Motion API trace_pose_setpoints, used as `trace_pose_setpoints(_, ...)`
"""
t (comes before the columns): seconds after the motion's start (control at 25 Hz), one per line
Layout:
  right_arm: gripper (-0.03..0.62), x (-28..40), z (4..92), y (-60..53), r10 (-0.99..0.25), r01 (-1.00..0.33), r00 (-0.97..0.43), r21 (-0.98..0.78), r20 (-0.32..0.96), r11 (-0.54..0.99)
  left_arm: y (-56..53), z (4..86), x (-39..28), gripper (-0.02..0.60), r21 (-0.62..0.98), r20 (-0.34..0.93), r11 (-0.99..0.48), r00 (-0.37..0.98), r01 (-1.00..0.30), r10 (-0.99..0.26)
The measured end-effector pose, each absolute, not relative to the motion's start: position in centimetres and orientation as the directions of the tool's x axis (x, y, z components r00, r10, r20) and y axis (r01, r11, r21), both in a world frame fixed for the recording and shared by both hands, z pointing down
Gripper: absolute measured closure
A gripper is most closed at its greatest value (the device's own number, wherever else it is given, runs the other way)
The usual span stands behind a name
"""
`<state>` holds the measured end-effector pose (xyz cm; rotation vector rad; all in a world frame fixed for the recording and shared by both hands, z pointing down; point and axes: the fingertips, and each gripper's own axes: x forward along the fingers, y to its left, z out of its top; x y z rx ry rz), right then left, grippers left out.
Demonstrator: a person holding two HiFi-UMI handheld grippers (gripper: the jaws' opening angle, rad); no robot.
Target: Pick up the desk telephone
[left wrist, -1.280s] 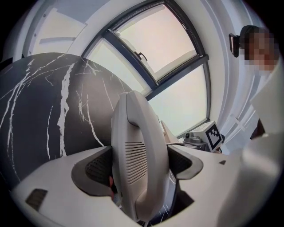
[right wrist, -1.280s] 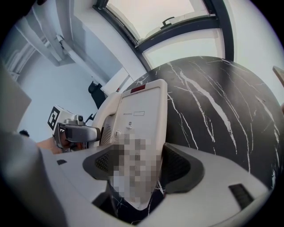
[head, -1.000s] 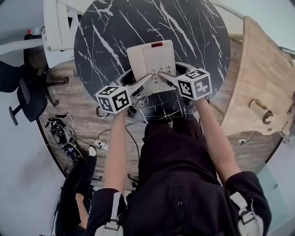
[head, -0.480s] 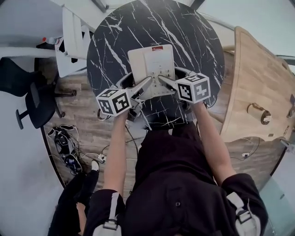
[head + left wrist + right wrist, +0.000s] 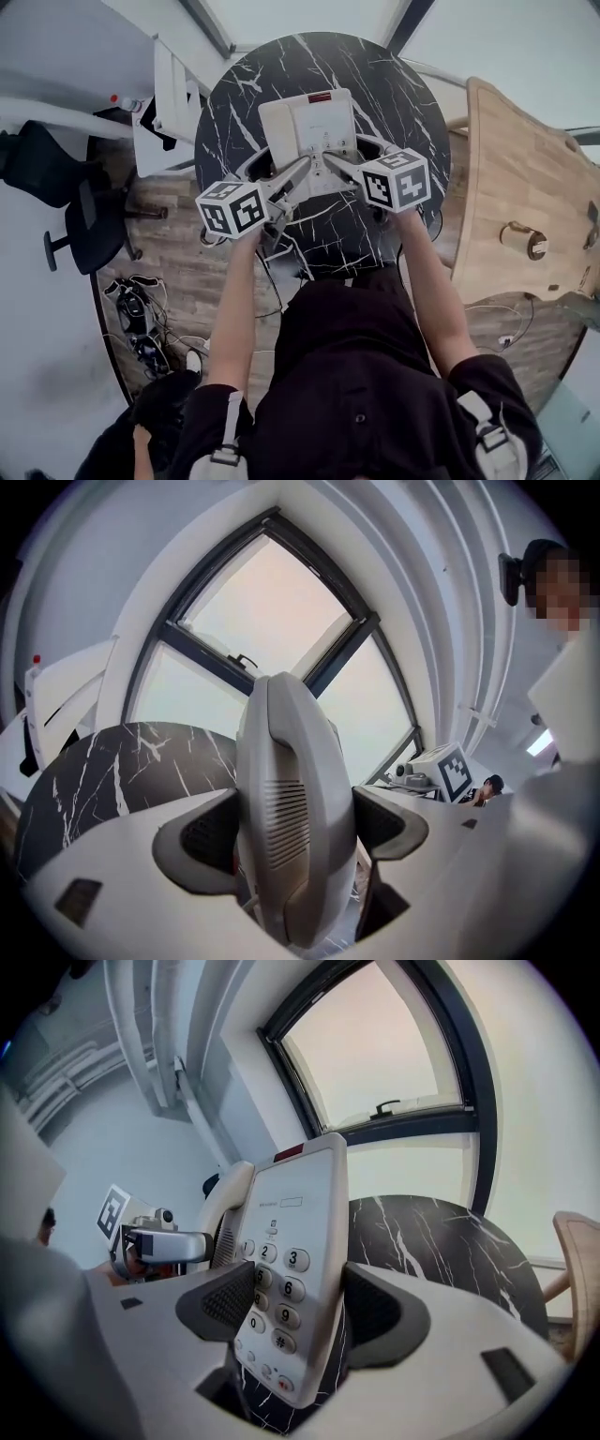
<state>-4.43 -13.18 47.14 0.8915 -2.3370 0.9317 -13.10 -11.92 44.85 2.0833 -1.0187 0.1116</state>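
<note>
Left gripper (image 5: 292,829) grips the handset (image 5: 284,752), right gripper (image 5: 298,1312) the white telephone (image 5: 305,1199) (grey keys (image 5: 296,1260)).

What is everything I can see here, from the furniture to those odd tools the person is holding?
desk telephone: one, white, over the table, clamped from both sides
round table: one, black marble with white veins, centre
chair: one, white, left of the table
office chair: one, black, far left
wooden desk: one, light wood, right
cables: a tangle, dark, floor lower left
left gripper: one, grey, fingers shut on the handset side
right gripper: one, grey, fingers shut on the keypad side
forearms: two, bare
</note>
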Motion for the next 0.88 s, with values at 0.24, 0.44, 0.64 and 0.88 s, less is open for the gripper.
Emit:
trace_pose_setpoints(0.24, 0.276, -4.7, 43.0, -15.4, -0.464, -0.709, -0.689, -0.385, 0.557, 0.591, -14.0, 40.6, -13.3, 0.189, 0.568, 0.332, -0.422, 0.667, -0.706, -0.667)
trace_pose_setpoints(0.44, 0.276, -4.9, 39.3, -17.2, -0.504, -0.7, -0.699, -0.341, 0.508, 0.627, -15.6, 36.9, -13.5, 0.189, 0.516, 0.29, -0.466, 0.658, -0.719, -0.695)
trace_pose_setpoints(0.64, 0.276, -5.3, 35.4, -18.6, -0.546, -0.692, -0.709, -0.29, 0.445, 0.661, -16.8, 33.2, -13.9, 0.189, 0.462, 0.242, -0.504, 0.65, -0.73, -0.721)
trace_pose_setpoints(0.88, 0.276, -5.4, 31.3, -19.8, -0.587, -0.687, -0.715, -0.228, 0.381, 0.69, -17.6, 29.2, -13.9, 0.189, 0.383, 0.188, -0.548, 0.644, -0.744, -0.742)
